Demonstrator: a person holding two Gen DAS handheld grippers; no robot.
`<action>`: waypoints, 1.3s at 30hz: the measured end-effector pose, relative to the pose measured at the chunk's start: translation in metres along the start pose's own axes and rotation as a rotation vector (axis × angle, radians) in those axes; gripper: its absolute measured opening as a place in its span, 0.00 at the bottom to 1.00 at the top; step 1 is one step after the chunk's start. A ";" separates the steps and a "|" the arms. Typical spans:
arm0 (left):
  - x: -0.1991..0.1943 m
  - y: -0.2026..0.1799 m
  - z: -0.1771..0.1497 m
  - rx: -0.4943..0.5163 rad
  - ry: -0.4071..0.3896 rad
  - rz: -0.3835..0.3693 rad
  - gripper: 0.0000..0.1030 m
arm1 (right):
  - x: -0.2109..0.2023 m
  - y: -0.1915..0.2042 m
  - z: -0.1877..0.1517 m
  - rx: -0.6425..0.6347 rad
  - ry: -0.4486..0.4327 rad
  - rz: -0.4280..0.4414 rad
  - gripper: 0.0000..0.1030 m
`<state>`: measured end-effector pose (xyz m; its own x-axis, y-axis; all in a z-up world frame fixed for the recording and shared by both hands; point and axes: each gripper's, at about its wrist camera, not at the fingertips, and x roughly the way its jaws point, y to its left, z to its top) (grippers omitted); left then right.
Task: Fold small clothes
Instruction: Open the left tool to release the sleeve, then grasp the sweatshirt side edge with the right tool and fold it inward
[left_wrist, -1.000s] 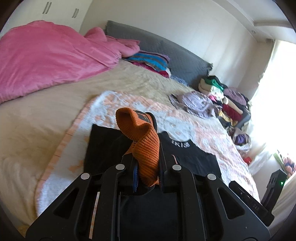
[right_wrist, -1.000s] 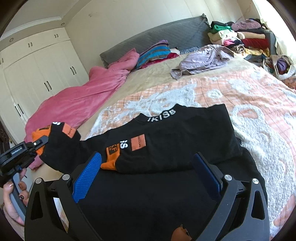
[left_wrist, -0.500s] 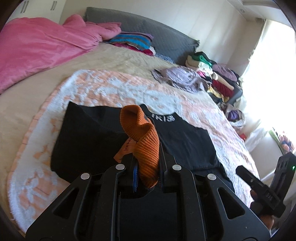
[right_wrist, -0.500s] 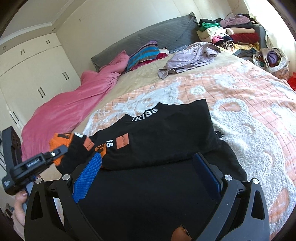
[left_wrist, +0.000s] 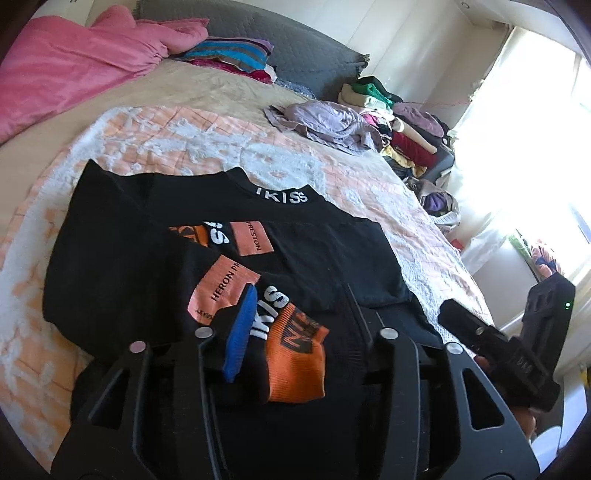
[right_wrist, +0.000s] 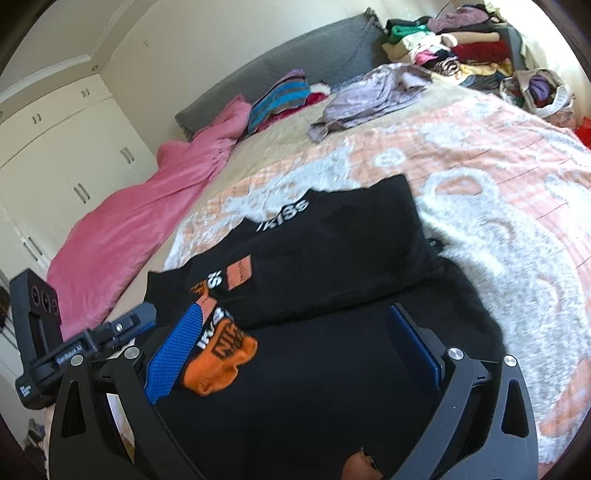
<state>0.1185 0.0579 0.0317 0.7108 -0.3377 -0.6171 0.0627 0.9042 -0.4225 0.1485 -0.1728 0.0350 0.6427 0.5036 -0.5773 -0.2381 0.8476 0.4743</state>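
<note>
Sleeve's orange ribbed cuff (left_wrist: 295, 358) laid inward across black knit sweater (left_wrist: 314, 254); left gripper (left_wrist: 299, 332) parted, empty; right gripper (right_wrist: 295, 343) wide, empty.

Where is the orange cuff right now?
In the left wrist view, the orange cuff lies on the black top, between the left gripper's open fingers.

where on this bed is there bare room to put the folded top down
The peach-and-white patterned blanket lies bare to the right of the black top with orange cuffs, up to the crumpled lilac garment. The beige sheet is free between the pink duvet and the blanket. It is crowded by the grey headboard, where striped folded clothes sit.
</note>
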 end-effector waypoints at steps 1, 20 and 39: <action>-0.002 0.002 0.001 0.000 -0.007 0.015 0.40 | 0.004 0.004 -0.002 -0.004 0.014 0.011 0.95; -0.046 0.080 0.006 -0.127 -0.088 0.199 0.91 | 0.101 0.068 -0.036 -0.052 0.202 0.117 0.40; -0.066 0.085 0.003 -0.121 -0.105 0.188 0.91 | 0.056 0.115 0.053 -0.373 -0.039 0.093 0.08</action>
<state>0.0788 0.1577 0.0392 0.7711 -0.1322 -0.6228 -0.1573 0.9083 -0.3876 0.1954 -0.0557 0.0924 0.6314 0.5809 -0.5137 -0.5406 0.8047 0.2454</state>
